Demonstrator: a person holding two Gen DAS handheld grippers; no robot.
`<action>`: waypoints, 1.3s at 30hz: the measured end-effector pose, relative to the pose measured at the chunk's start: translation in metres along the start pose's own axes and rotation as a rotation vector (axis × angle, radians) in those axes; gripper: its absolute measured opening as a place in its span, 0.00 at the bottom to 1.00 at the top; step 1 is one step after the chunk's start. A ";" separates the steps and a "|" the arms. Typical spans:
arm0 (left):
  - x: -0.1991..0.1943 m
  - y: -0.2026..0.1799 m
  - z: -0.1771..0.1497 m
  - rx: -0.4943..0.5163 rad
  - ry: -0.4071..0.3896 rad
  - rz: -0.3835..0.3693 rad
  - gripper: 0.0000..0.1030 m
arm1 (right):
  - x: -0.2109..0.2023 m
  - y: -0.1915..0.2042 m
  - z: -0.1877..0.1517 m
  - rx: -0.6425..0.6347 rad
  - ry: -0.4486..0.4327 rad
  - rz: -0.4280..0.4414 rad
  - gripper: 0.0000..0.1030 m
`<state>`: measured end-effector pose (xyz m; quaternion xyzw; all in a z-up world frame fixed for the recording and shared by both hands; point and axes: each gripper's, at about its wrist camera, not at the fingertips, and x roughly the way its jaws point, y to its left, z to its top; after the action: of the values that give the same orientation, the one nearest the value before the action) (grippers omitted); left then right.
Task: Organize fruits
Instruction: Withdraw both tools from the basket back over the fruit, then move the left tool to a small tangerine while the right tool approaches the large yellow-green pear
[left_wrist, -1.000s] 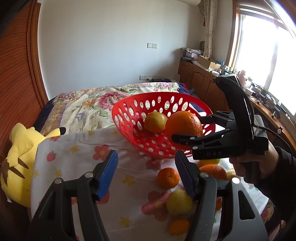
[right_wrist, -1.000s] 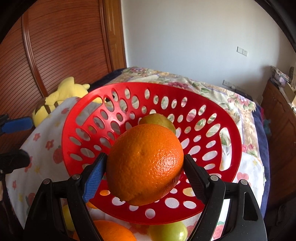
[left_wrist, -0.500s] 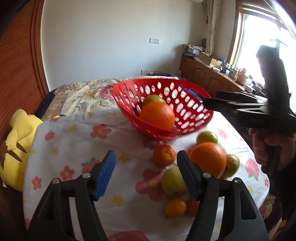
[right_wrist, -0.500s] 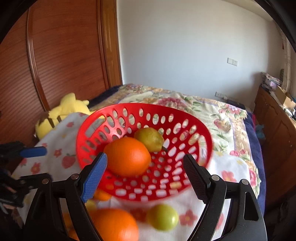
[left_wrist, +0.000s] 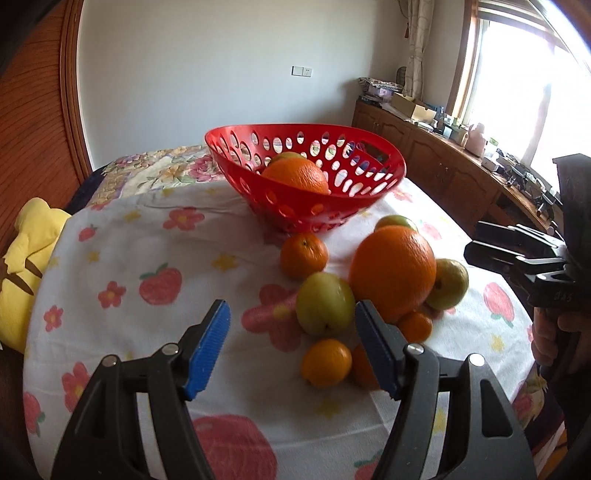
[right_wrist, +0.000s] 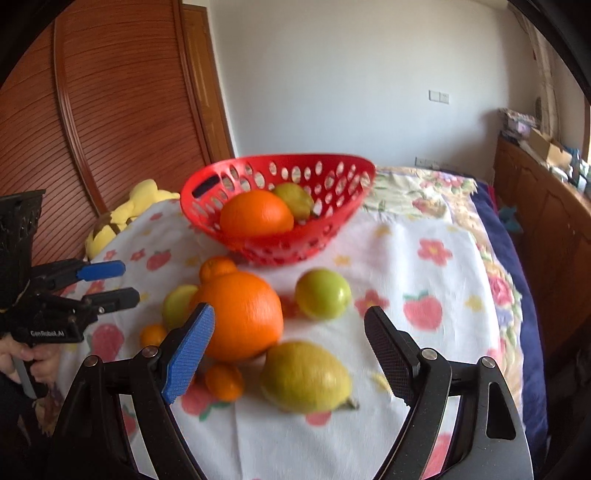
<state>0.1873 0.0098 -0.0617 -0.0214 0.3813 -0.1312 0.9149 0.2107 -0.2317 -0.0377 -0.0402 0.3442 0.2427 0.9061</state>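
Observation:
A red perforated basket (left_wrist: 295, 206) (right_wrist: 277, 162) stands at the far side of the cloth-covered table. It holds a large orange (left_wrist: 295, 177) (right_wrist: 256, 214) and a yellow-green pear (right_wrist: 295, 199). In front of it lie loose fruit: a big orange (left_wrist: 393, 273) (right_wrist: 240, 310), a green apple (left_wrist: 325, 302), another green apple (right_wrist: 323, 293), a pear (right_wrist: 306, 376) and several mandarins (left_wrist: 303, 254). My left gripper (left_wrist: 291, 347) (right_wrist: 99, 284) hangs open over the cloth, just short of the first green apple. My right gripper (right_wrist: 288, 356) (left_wrist: 517, 254) is open above the near pear, gripping nothing.
A white cloth with fruit and flower prints (left_wrist: 147, 258) covers the round table. A yellow plush toy (left_wrist: 26, 258) (right_wrist: 129, 210) lies at its left edge by a wooden slatted door (right_wrist: 110, 110). Wooden cabinets (left_wrist: 443, 166) line the right wall. A hand (left_wrist: 550, 332) holds the right gripper.
The right gripper let the large orange go into the basket and drew back from it. The left gripper sank toward the loose fruit, and its jaws widened a little.

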 end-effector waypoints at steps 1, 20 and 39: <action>-0.001 -0.001 -0.002 0.001 -0.006 -0.010 0.68 | 0.000 -0.001 -0.003 0.004 0.003 0.000 0.80; -0.001 -0.015 -0.026 0.066 -0.008 0.030 0.69 | 0.022 -0.002 -0.035 0.027 0.068 -0.050 0.76; 0.004 -0.017 -0.024 0.088 0.008 0.034 0.73 | 0.024 -0.007 -0.050 0.029 0.098 -0.074 0.70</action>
<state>0.1691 -0.0060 -0.0795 0.0259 0.3790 -0.1322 0.9156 0.1991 -0.2401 -0.0912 -0.0515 0.3900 0.2017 0.8970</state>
